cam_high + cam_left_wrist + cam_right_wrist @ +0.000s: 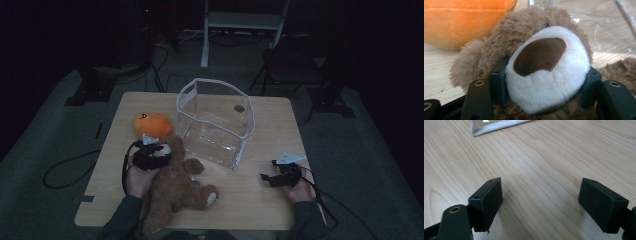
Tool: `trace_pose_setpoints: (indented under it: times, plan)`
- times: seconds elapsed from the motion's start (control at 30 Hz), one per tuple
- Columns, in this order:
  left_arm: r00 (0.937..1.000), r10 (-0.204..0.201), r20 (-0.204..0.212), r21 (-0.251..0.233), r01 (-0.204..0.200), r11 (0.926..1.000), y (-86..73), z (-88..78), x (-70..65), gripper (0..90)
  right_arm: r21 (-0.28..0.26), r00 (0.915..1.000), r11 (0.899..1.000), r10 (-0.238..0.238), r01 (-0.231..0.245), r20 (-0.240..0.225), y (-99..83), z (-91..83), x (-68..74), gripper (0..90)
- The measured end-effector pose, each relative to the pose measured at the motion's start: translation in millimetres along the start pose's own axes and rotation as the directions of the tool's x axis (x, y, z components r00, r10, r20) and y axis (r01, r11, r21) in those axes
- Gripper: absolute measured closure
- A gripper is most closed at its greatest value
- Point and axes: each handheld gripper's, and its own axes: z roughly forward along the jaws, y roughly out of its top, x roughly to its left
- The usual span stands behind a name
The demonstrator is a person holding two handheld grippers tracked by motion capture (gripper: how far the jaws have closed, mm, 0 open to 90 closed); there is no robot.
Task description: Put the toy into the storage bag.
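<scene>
My left gripper (544,82) is clamped on the brown teddy bear's (175,187) white muzzle (549,70) at seven o'clock of the clear bag (215,120), my right gripper (541,205) gapes empty, and I fear that soft snout squeezing free when lifted.

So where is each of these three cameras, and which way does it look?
High view: above the person's side, looking forward and down on the table; forearms and both tongs show.
Left gripper view: rides the left tongs, jaws pressing the teddy bear's muzzle.
Right gripper view: rides the open right tongs, over bare wood.
Both gripper views share the clear bag.
</scene>
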Motion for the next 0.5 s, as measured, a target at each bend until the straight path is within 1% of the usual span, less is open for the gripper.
trace_pose_setpoints:
  times: [0.1, 0.17, 0.23, 0.27, 0.33, 0.37, 0.5]
  plan:
    - [0.9993, -0.014, 0.034, -0.035, 0.015, 0.9993, -2.3, -7.9, 2.9, 41.0, -0.001, 1.0000, 1.000, -0.001, 0.001, 0.000, 0.0, 0.0, 0.0, 18.6]
    - [0.9986, 0.004, 0.053, -0.073, 0.000, 0.9973, -2.8, -14.8, 3.0, 41.0, -0.001, 1.0000, 1.000, -0.001, 0.001, 0.000, 0.0, 0.0, 0.0, 18.6]
    - [0.9982, 0.009, 0.059, -0.100, -0.004, 0.9950, -1.8, -21.7, 2.2, 41.0, -0.001, 1.0000, 1.000, -0.001, 0.001, 0.000, 0.0, 0.0, 0.0, 18.6]
    - [0.9980, 0.020, 0.060, -0.119, -0.013, 0.9928, -1.3, -25.3, 1.9, 41.0, -0.001, 1.0000, 1.000, -0.001, 0.001, 0.000, 0.0, 0.0, 0.0, 18.6]
    - [0.9980, 0.021, 0.059, -0.149, -0.012, 0.9888, 0.0, -31.6, 1.1, 40.9, -0.001, 1.0000, 1.000, -0.001, 0.001, 0.000, 0.0, 0.0, 0.0, 18.6]
    - [0.9981, 0.026, 0.057, -0.169, -0.016, 0.9855, 0.3, -34.6, 0.8, 41.0, -0.001, 1.0000, 1.000, -0.001, 0.001, 0.000, 0.0, 0.0, 0.0, 18.6]
    - [0.9983, 0.041, 0.042, -0.224, -0.030, 0.9741, 1.3, -44.4, -0.4, 41.5, 0.000, 1.0000, 1.000, -0.001, 0.001, 0.000, 0.0, 0.0, 0.0, 18.6]
